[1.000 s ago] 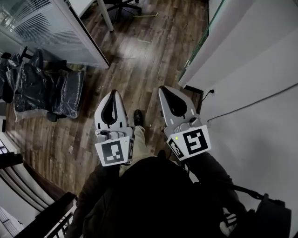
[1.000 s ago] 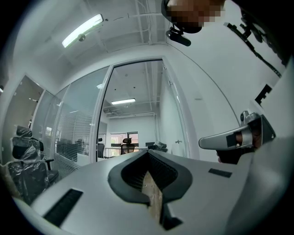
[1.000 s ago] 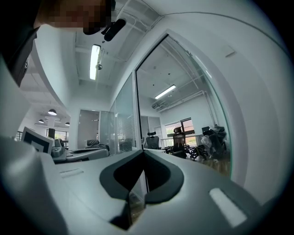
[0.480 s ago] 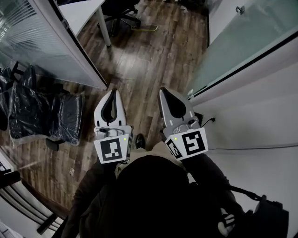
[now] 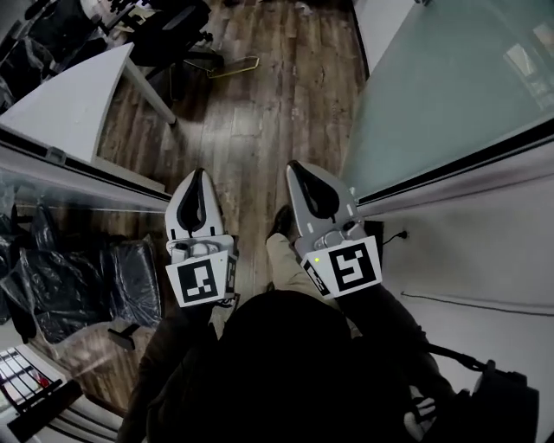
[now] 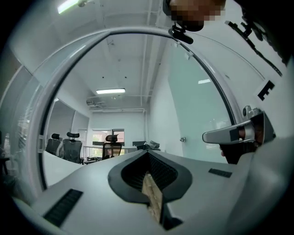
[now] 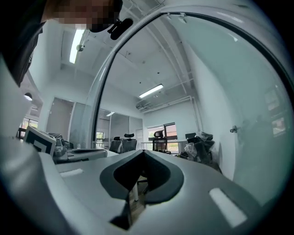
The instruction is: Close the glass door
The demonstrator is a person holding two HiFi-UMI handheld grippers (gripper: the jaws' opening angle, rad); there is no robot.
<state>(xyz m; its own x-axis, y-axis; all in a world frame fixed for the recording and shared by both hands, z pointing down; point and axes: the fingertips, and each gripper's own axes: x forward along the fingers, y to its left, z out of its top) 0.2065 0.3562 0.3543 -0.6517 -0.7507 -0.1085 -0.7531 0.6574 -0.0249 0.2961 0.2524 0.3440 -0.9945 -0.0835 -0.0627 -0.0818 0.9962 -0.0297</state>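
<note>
The frosted glass door (image 5: 433,95) stands along my right side in the head view, its dark bottom rail (image 5: 450,166) running just right of my right gripper (image 5: 295,166). That gripper is shut and empty, apart from the glass. My left gripper (image 5: 196,172) is level with it, also shut and empty, above the wooden floor (image 5: 260,112). In the left gripper view the shut jaws (image 6: 148,152) point into the office, with the door (image 6: 197,114) to the right. The right gripper view shows shut jaws (image 7: 141,151) and the door (image 7: 248,114) with a small metal fitting (image 7: 234,130).
A glass partition (image 5: 69,177) runs along my left, with plastic-wrapped chairs (image 5: 78,285) behind it. A white desk (image 5: 61,104) and a black office chair (image 5: 173,26) stand ahead left. A white wall (image 5: 485,260) with a socket and cable (image 5: 400,234) is at the right.
The view has moved forward along the floor; the frosted door now fills more of the right side and the desk has come into view. Both grippers stay shut, side by side.
</note>
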